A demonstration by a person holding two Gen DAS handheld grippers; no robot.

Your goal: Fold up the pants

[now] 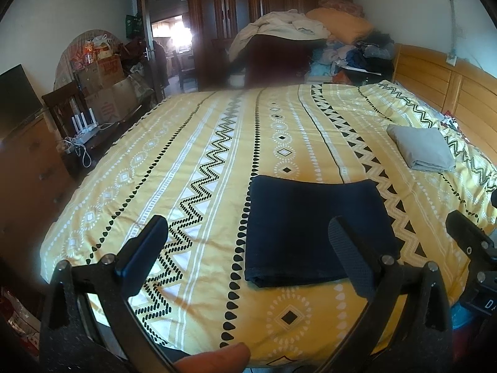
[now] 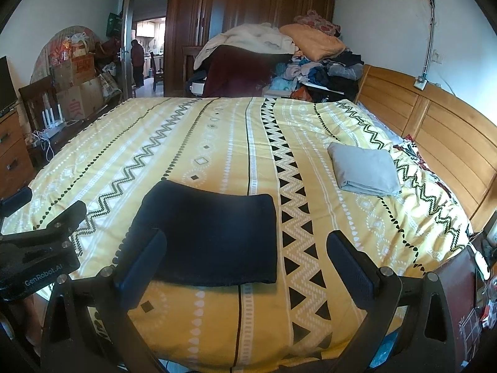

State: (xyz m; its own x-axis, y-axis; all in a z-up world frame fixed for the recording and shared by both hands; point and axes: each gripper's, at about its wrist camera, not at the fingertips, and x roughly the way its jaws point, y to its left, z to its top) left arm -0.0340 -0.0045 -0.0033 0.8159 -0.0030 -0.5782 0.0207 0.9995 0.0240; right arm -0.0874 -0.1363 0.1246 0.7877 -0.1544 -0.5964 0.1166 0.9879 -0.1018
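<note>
Your left gripper (image 1: pixel 248 253) and right gripper (image 2: pixel 245 258) hang over the bed's near edge, tongs spread wide and gripping nothing. The navy pants (image 1: pixel 313 233), folded into a flat rectangle, lie just ahead on the yellow patterned bedspread (image 1: pixel 192 161). A folded grey cloth (image 2: pixel 365 169) rests at two o'clock, well apart.
</note>
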